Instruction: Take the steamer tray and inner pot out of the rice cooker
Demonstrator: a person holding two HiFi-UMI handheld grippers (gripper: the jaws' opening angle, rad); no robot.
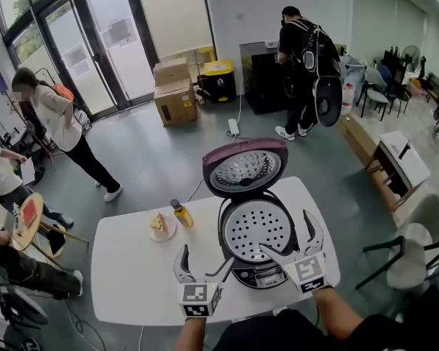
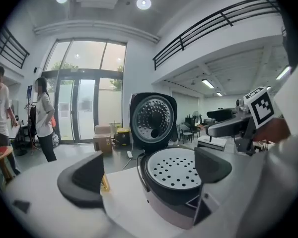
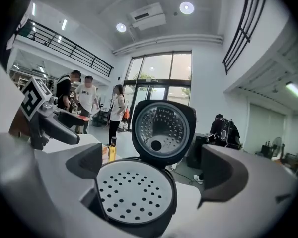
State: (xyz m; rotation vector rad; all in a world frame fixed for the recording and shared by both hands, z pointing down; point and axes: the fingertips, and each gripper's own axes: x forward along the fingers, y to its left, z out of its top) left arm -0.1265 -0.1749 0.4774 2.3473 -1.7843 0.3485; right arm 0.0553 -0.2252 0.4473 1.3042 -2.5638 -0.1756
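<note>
The rice cooker [image 1: 256, 265] stands on the white table [image 1: 132, 269] with its lid [image 1: 245, 168] raised. A white perforated steamer tray [image 1: 257, 230] fills its mouth and hides the inner pot beneath. My left gripper [image 1: 205, 258] hovers open at the cooker's front left, apart from it. My right gripper [image 1: 287, 232] is open over the tray's front right rim. In the left gripper view the tray [image 2: 176, 167] lies ahead between the open gripper [image 2: 146, 172] jaws. In the right gripper view the tray [image 3: 134, 192] sits low between the open gripper [image 3: 151, 170] jaws.
An oil bottle [image 1: 181, 214] and a plate with food [image 1: 162, 227] sit left of the cooker. Black chairs [image 1: 406, 251] stand right of the table. People stand at the left [image 1: 58, 123] and far back [image 1: 300, 57]. Cardboard boxes [image 1: 174, 93] are by the glass doors.
</note>
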